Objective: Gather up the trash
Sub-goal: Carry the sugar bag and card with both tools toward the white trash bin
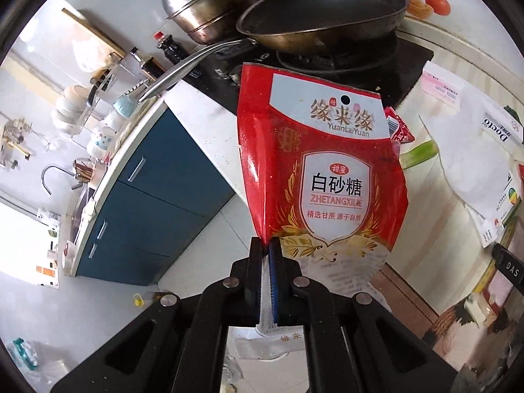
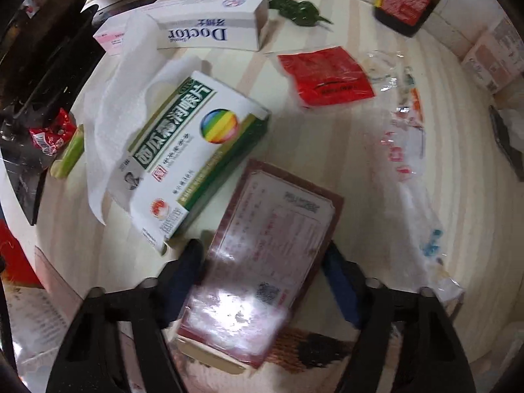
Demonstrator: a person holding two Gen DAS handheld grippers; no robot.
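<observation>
Trash was partly in hand: an empty red sugar bag (image 1: 324,170) was pinched at its lower edge between the pressed-together jaws of the left gripper (image 1: 269,252) and held up ahead of it, clear of the counter. The right gripper (image 2: 262,258) pointed down with its jaws spread either side of a brown carton (image 2: 262,255); whether the pads pressed on it could not be told. Much was judged left: beyond that claw lay a green-and-white box (image 2: 196,150), a paper towel (image 2: 121,98), a white toothpaste box (image 2: 213,23) and a red wrapper (image 2: 327,75). No bin was seen.
</observation>
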